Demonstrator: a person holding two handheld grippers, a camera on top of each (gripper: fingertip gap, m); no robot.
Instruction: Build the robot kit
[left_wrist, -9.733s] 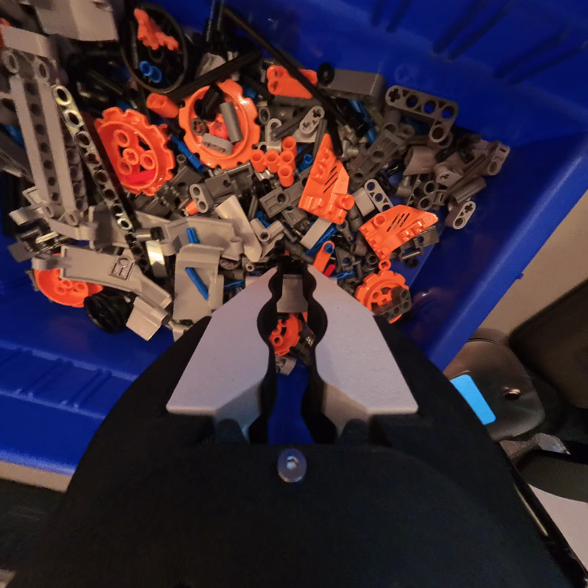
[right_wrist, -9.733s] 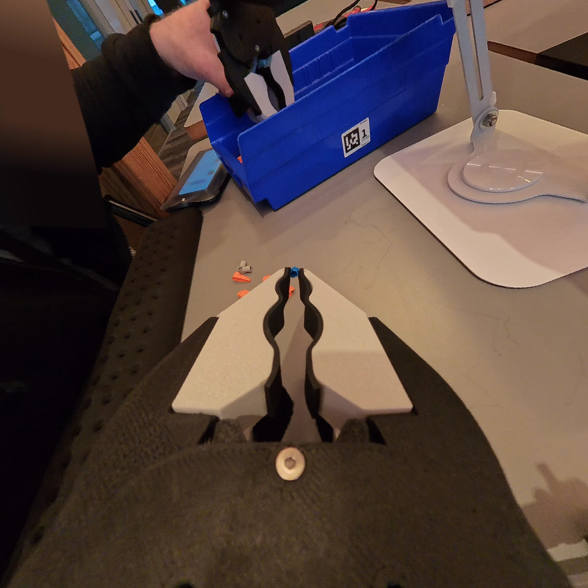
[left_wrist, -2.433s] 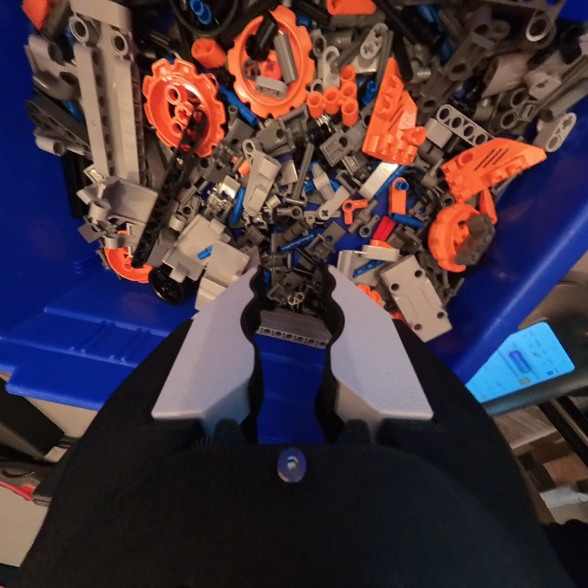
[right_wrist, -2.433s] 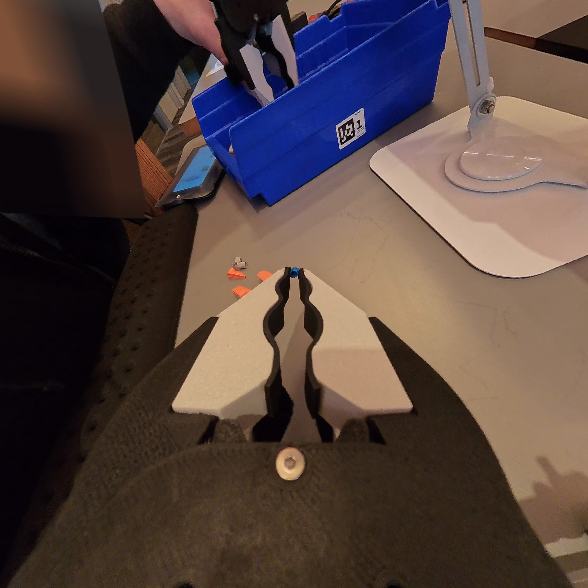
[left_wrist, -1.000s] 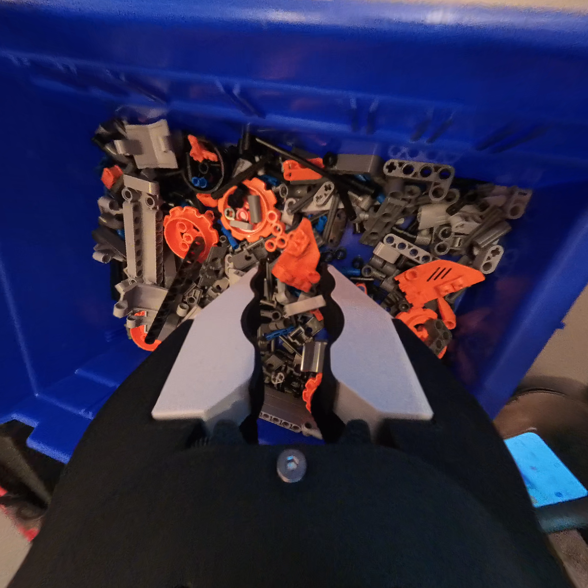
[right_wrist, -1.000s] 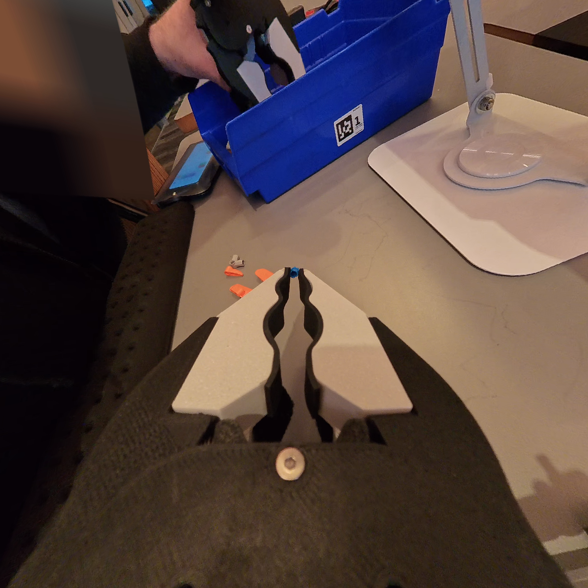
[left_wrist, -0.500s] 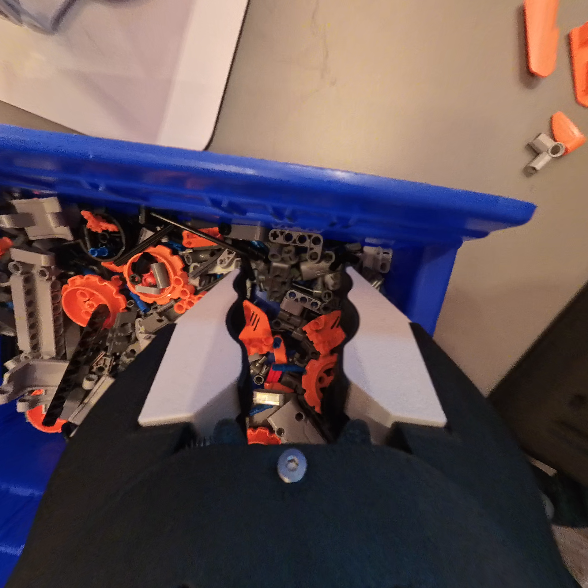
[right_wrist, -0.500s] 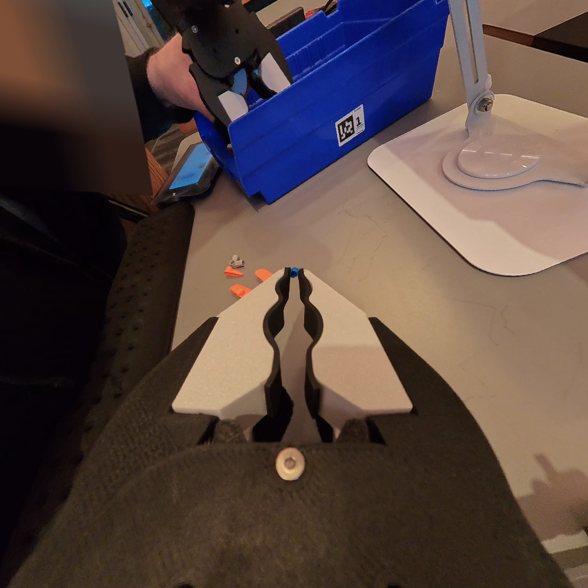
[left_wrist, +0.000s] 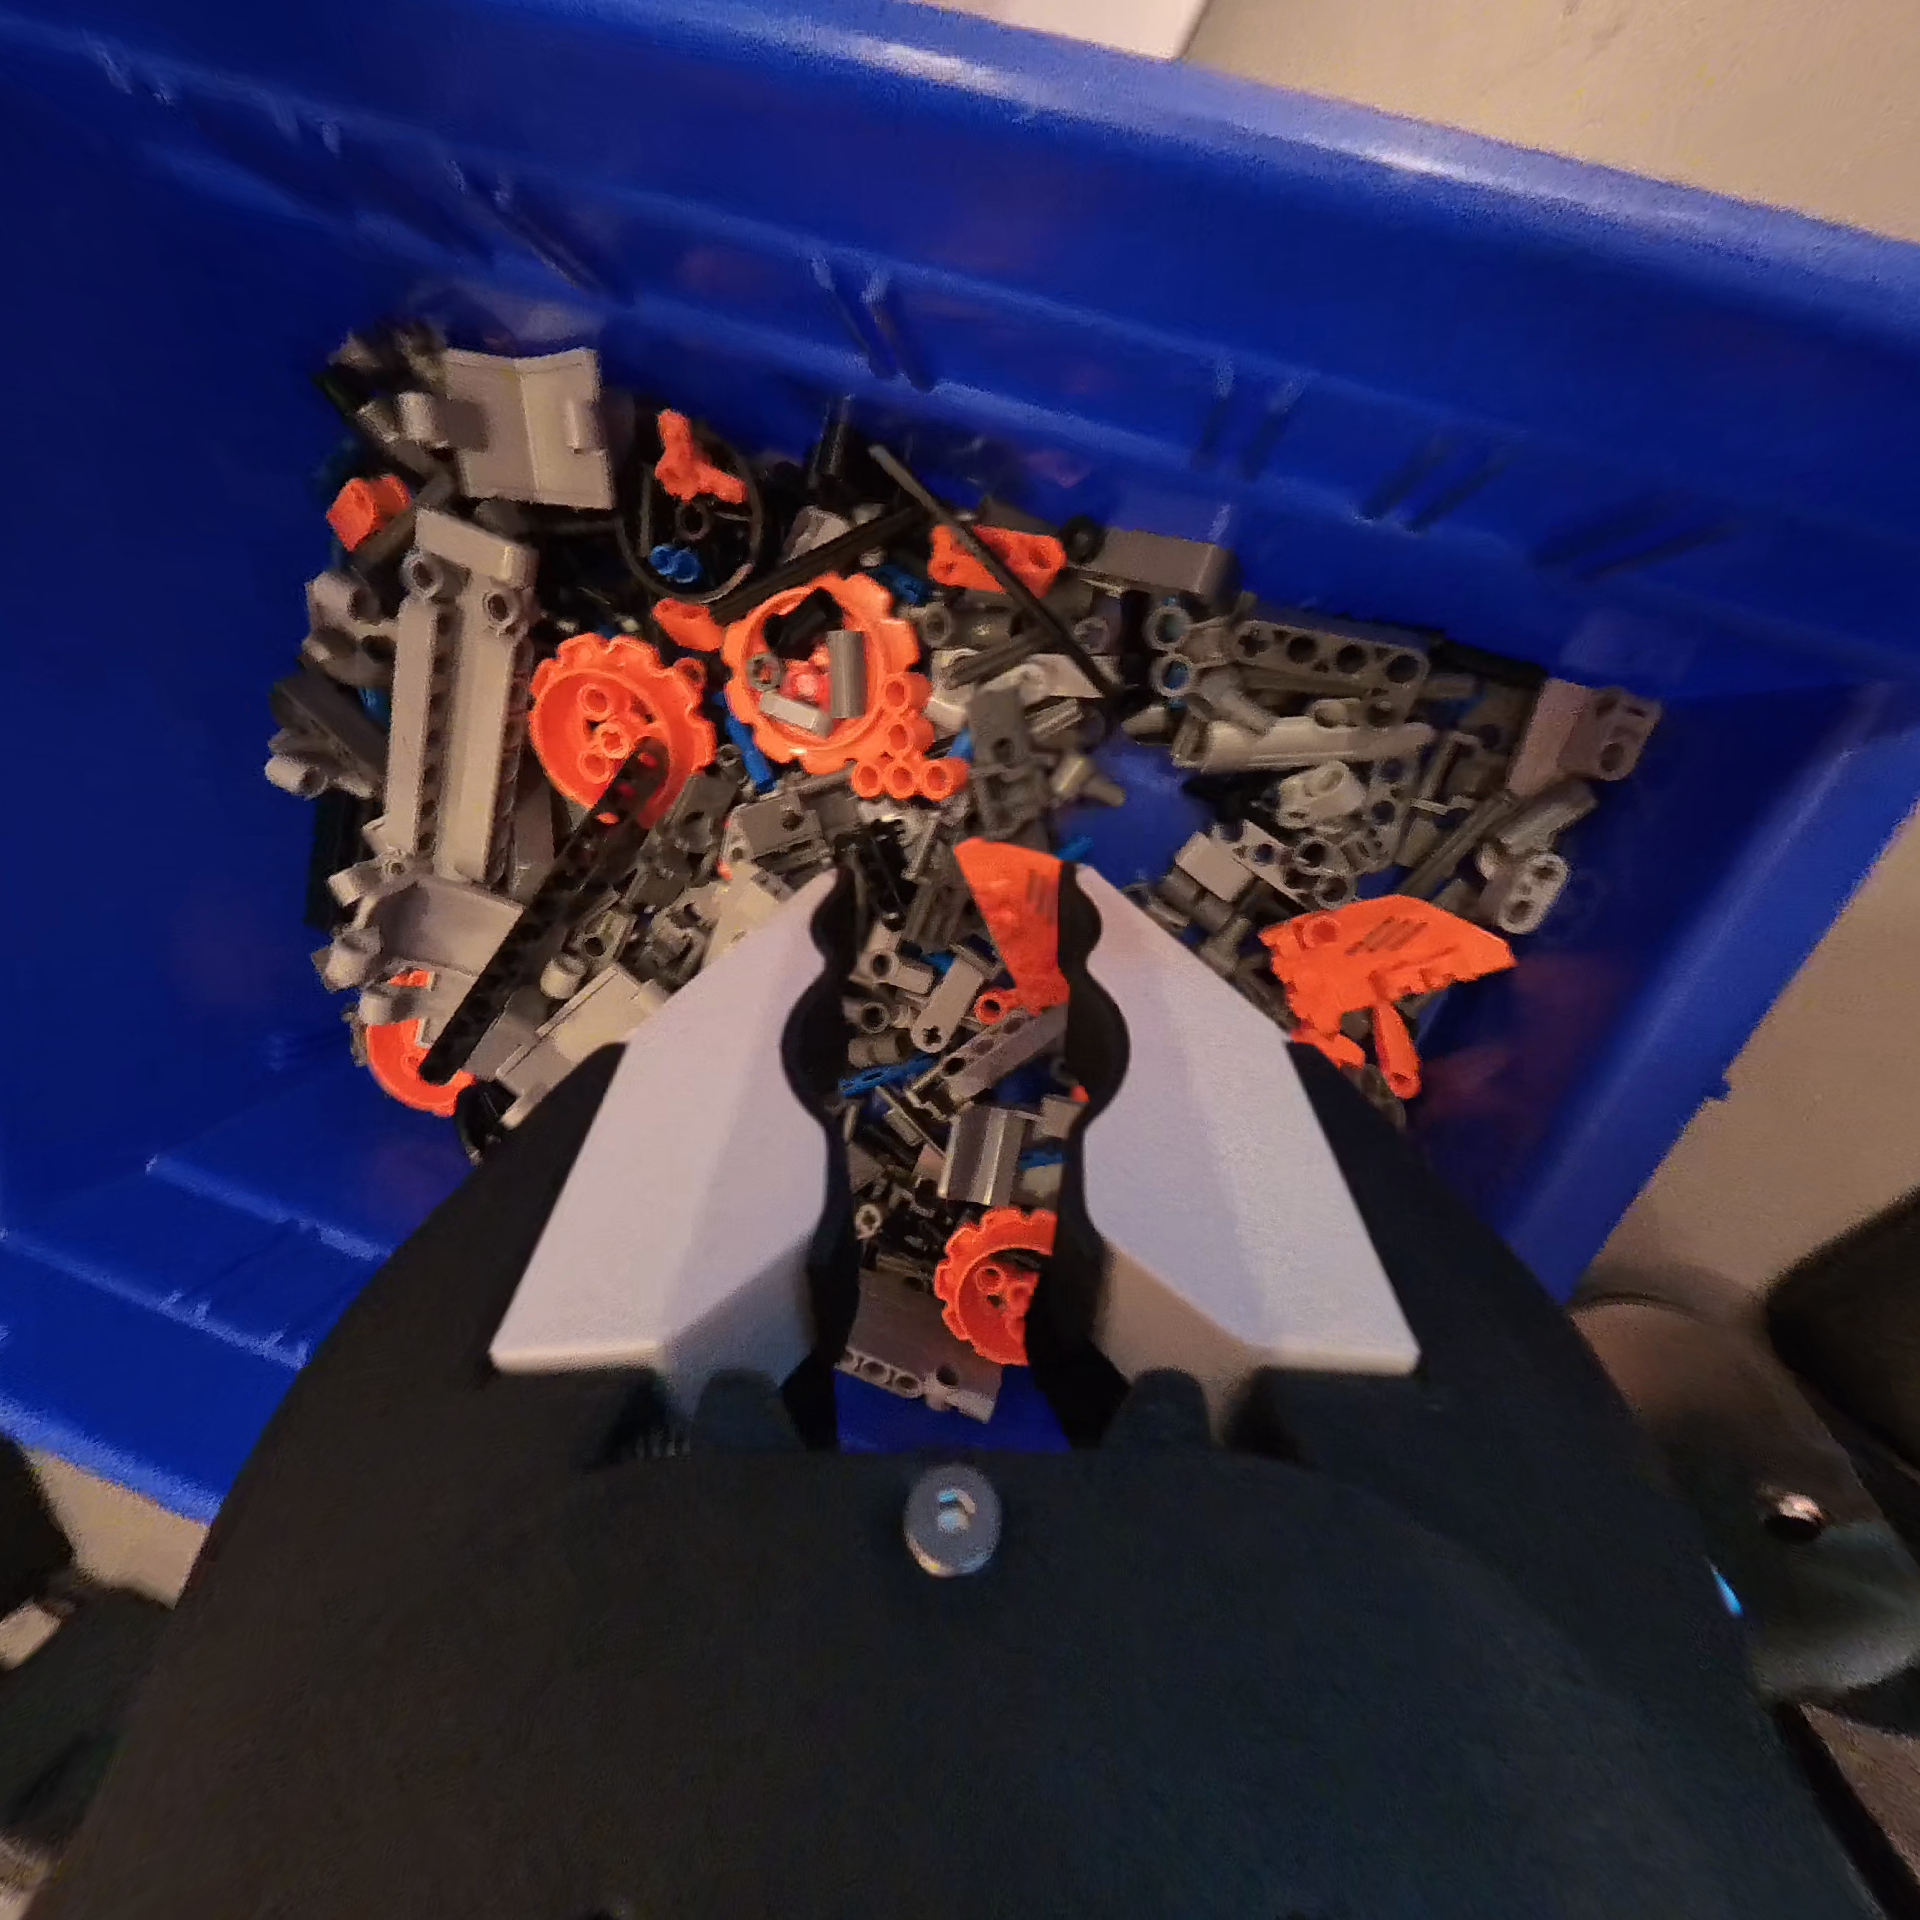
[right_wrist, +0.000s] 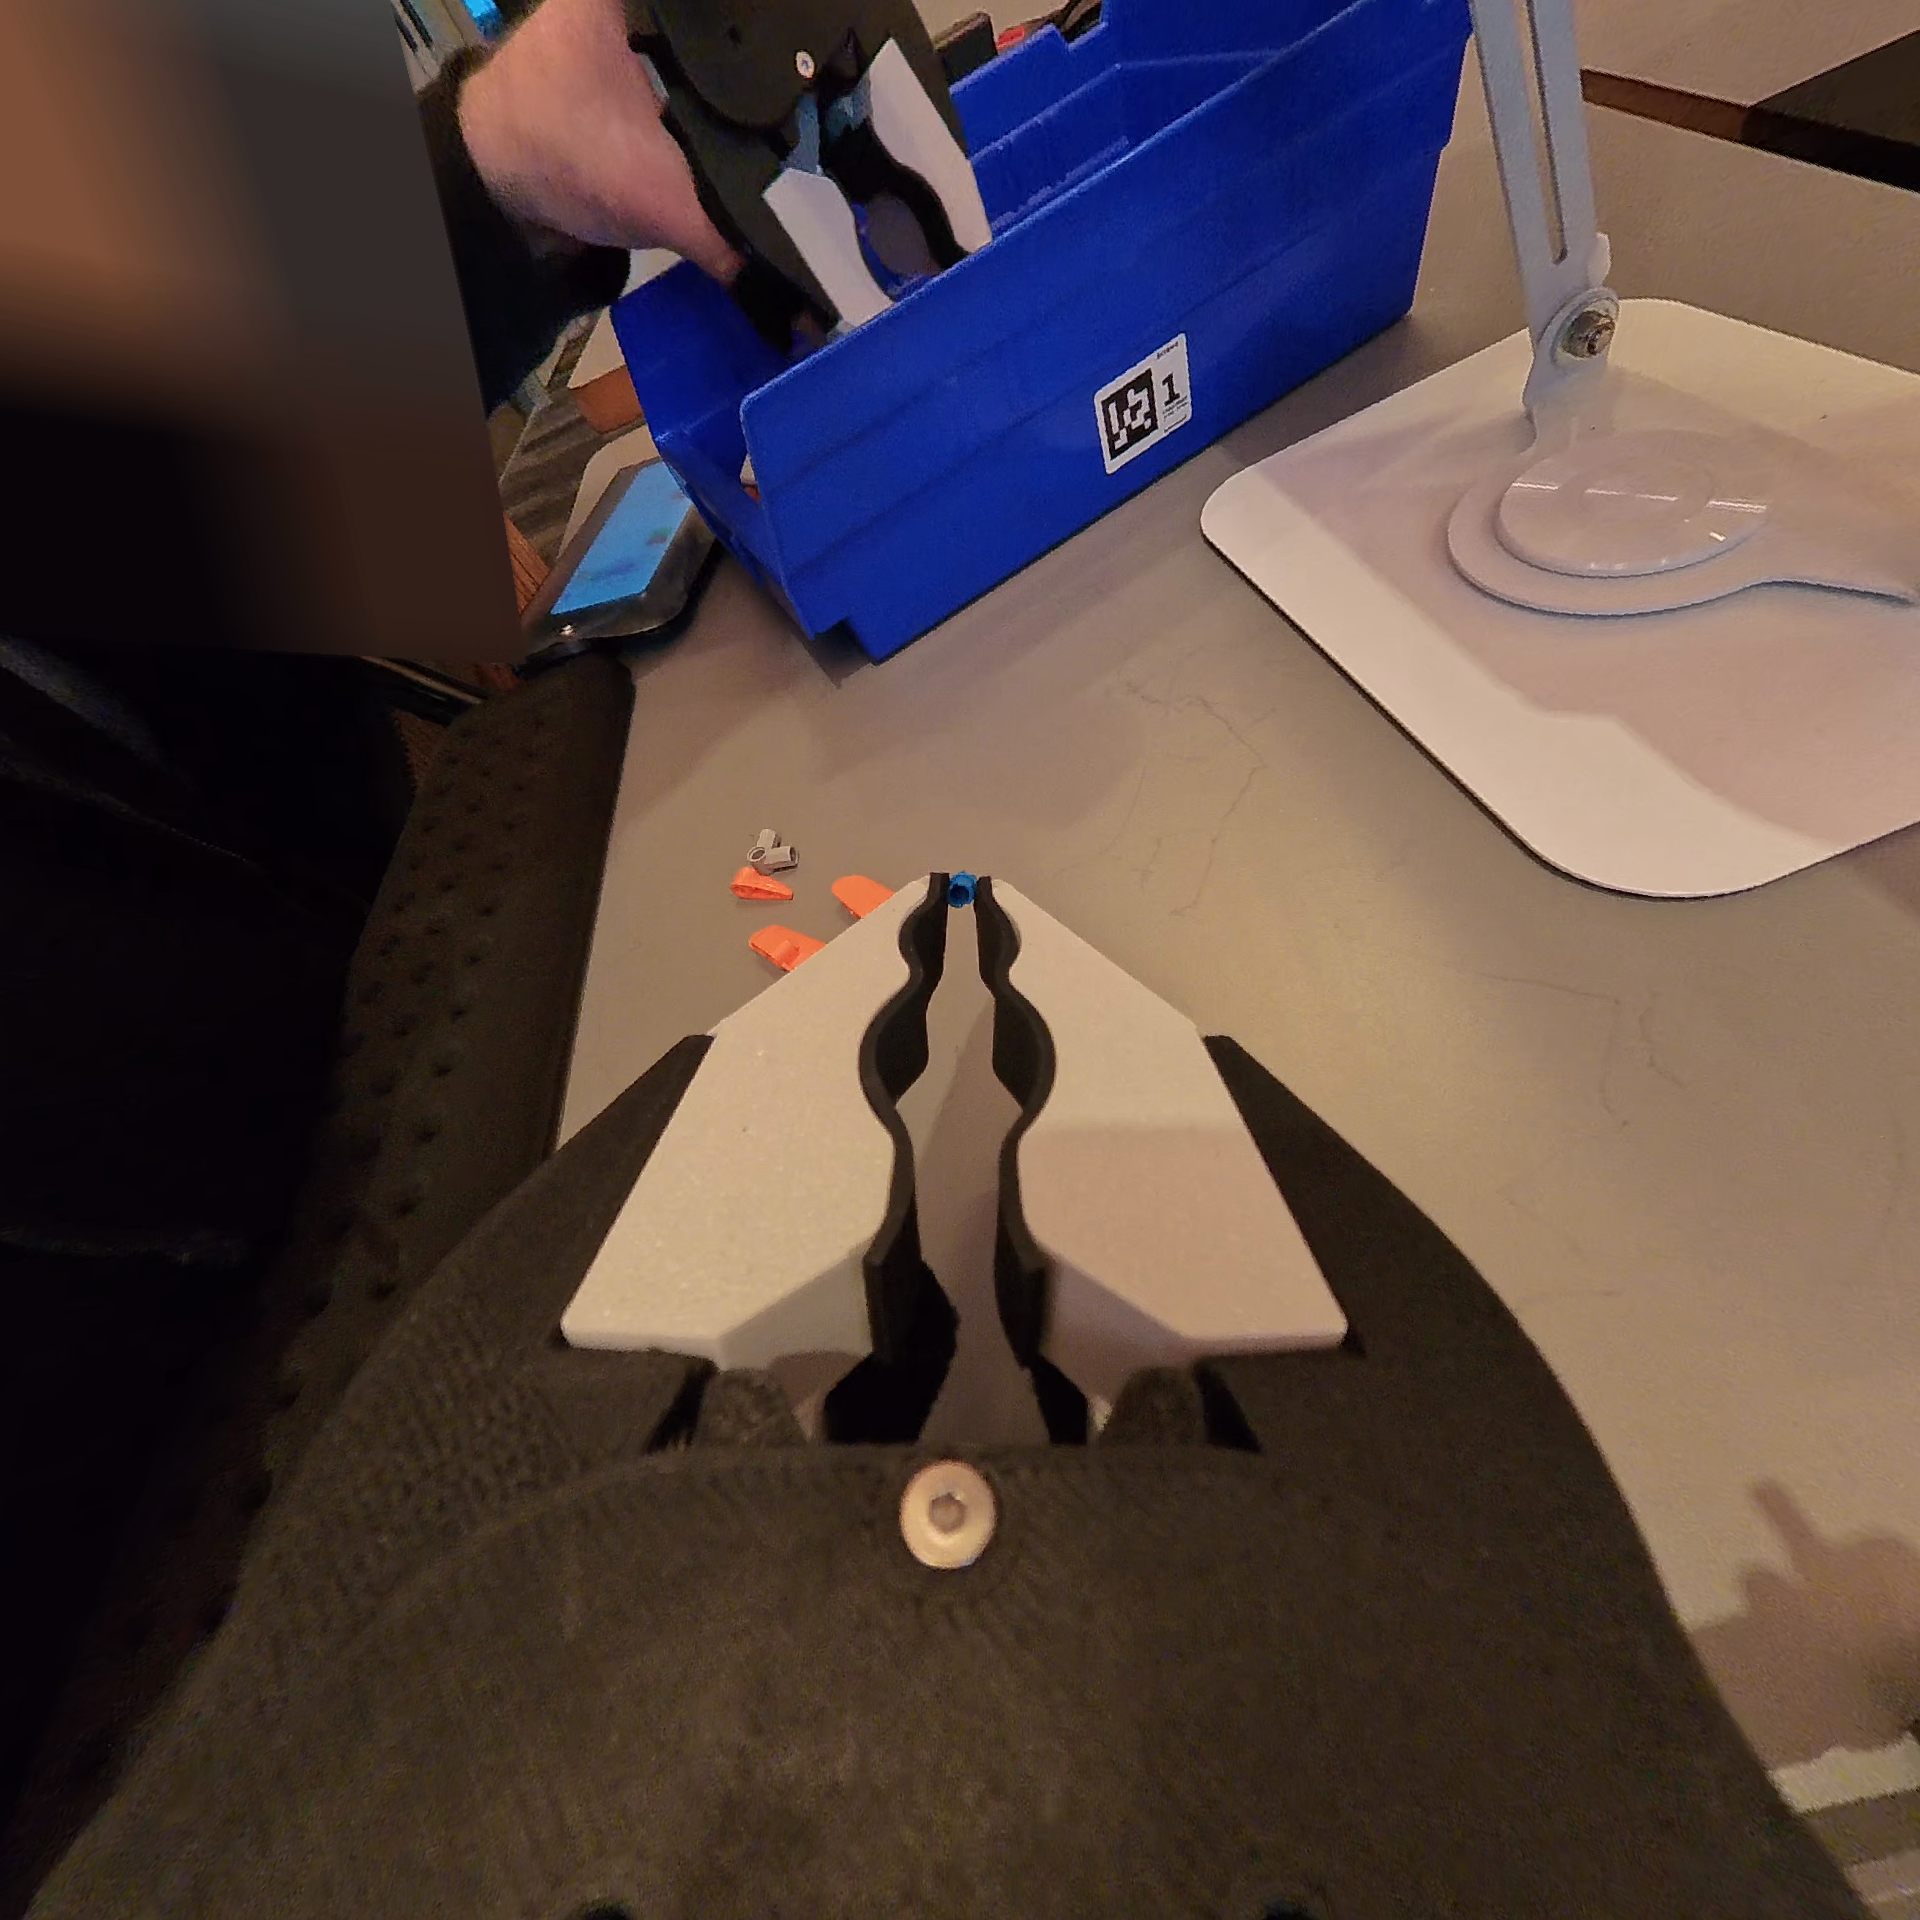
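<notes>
My left gripper (left_wrist: 956, 894) is open and empty. It hovers over a pile of grey, black and orange building pieces (left_wrist: 831, 727) inside a blue bin (left_wrist: 1039, 260). An orange curved panel (left_wrist: 1023, 935) lies just below its right fingertip. In the right wrist view the left gripper (right_wrist: 920, 275) is held by a hand at the bin's (right_wrist: 1039, 364) near end. My right gripper (right_wrist: 960, 891) is shut on a small blue pin (right_wrist: 960, 888) and is held low over the grey table (right_wrist: 1247, 935).
Three small orange pieces (right_wrist: 784, 943) and a grey connector (right_wrist: 774, 854) lie on the table left of my right fingertips. A white stand base (right_wrist: 1558, 675) sits at the right. A device with a blue screen (right_wrist: 623, 551) and a dark padded armrest (right_wrist: 447, 935) are at the left. About 30 centimetres separates my left fingertips from my right.
My left gripper has swung back from the bin's edge and table to over the pile, and its jaws stand a little narrower. My right gripper has stayed still with the blue pin.
</notes>
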